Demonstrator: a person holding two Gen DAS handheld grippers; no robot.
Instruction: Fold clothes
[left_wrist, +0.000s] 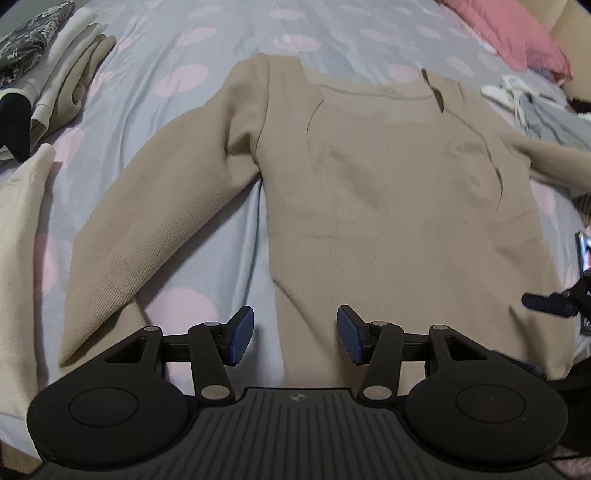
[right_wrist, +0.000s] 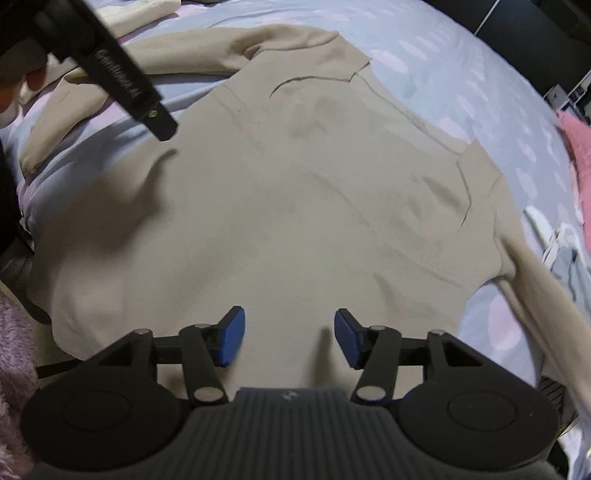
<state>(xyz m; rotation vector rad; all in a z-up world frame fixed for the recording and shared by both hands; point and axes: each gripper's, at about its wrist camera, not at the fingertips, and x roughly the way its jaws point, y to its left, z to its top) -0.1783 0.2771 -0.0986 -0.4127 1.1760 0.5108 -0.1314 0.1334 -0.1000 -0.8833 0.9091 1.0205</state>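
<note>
Beige sweater spread flat on bed. Left gripper released above hem. Right gripper likewise released, grasping nothing.

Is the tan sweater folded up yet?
Not yet. The sweater lies spread flat on the bed, with both sleeves stretched out to the sides.

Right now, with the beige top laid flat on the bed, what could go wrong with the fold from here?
1. Both grippers, left and right, stand open with nothing held; a shallow pinch at the hem may slip off the top.
2. Its left sleeve is splayed wide and may drag or bunch.
3. The grey garment beside the other sleeve could get caught in the fold.
</note>
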